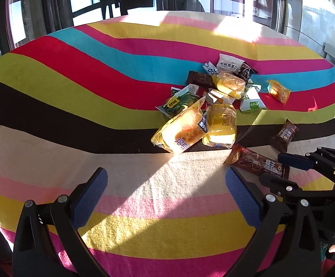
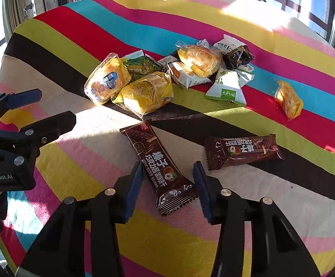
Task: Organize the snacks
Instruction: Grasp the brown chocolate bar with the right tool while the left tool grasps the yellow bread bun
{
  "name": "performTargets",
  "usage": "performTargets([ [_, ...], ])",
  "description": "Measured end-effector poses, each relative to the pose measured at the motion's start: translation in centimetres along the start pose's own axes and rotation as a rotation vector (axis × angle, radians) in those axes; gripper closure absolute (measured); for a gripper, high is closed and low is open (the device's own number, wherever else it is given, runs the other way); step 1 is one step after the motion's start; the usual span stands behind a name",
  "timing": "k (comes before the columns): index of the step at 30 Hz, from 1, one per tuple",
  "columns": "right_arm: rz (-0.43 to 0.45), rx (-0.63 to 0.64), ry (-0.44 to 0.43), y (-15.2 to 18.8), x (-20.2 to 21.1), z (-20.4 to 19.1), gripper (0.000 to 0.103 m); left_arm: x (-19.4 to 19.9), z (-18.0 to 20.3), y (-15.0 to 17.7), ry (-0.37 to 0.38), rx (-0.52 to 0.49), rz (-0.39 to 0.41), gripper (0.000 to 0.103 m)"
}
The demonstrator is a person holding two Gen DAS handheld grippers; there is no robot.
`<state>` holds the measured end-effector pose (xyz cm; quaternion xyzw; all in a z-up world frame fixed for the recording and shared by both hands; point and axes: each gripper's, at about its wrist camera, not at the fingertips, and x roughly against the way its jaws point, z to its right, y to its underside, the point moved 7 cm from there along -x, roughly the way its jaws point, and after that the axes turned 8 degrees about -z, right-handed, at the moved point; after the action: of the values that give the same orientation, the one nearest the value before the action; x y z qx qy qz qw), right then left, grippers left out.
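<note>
A brown hazelnut chocolate bar (image 2: 162, 168) lies on the cream stripe of the striped tablecloth (image 2: 79, 161). My right gripper (image 2: 168, 170) straddles its lower half, with a blue pad against each long edge, shut on it. The left wrist view shows the same bar (image 1: 255, 162) between the right gripper's fingers (image 1: 273, 167). My left gripper (image 1: 166, 177) stands open over bare cloth, nothing between its fingers, to the left of the bar; it also shows in the right wrist view (image 2: 52, 108). A second brown bar (image 2: 243, 151) lies just to the right.
A heap of wrapped snacks (image 2: 155, 76), yellow cake packs, green and white pouches, sits in the middle of the round table. One small orange pack (image 2: 288, 99) lies apart at the right. Windows and dark furniture stand behind the table's far edge (image 1: 167, 13).
</note>
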<state>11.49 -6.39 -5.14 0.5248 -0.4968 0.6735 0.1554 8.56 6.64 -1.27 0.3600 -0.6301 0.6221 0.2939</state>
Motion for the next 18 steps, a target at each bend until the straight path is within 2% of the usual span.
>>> performTargets([
  [2, 0.016, 0.008, 0.033, 0.5, 0.8, -0.2, 0.079, -0.5, 0.0, 0.0, 0.001, -0.001, -0.013, 0.001],
  [4, 0.044, -0.007, 0.020, 1.3, 1.9, -0.2, 0.079, -0.6, -0.3, 0.1, -0.002, -0.003, -0.015, 0.001],
  [6, 0.064, -0.056, 0.017, 2.4, 3.0, 0.3, 0.079, -0.9, -0.8, 0.4, -0.001, 0.004, -0.025, 0.001],
  [11, 0.115, -0.182, 0.004, 5.3, 5.4, 2.3, 0.079, -1.7, -0.8, 0.8, 0.062, 0.021, -0.058, 0.001],
  [13, 0.126, -0.226, -0.026, 6.2, 6.0, 2.9, 0.079, -1.8, 0.2, 0.1, 0.060, -0.029, -0.047, 0.001],
  [16, 0.132, -0.251, -0.046, 6.8, 6.3, 3.0, 0.079, -2.1, 0.1, -2.1, -0.028, -0.097, 0.001, 0.001],
  [18, 0.138, -0.252, -0.055, 7.1, 6.5, 2.9, 0.079, -2.9, -0.1, -3.2, -0.005, -0.135, -0.030, 0.001],
])
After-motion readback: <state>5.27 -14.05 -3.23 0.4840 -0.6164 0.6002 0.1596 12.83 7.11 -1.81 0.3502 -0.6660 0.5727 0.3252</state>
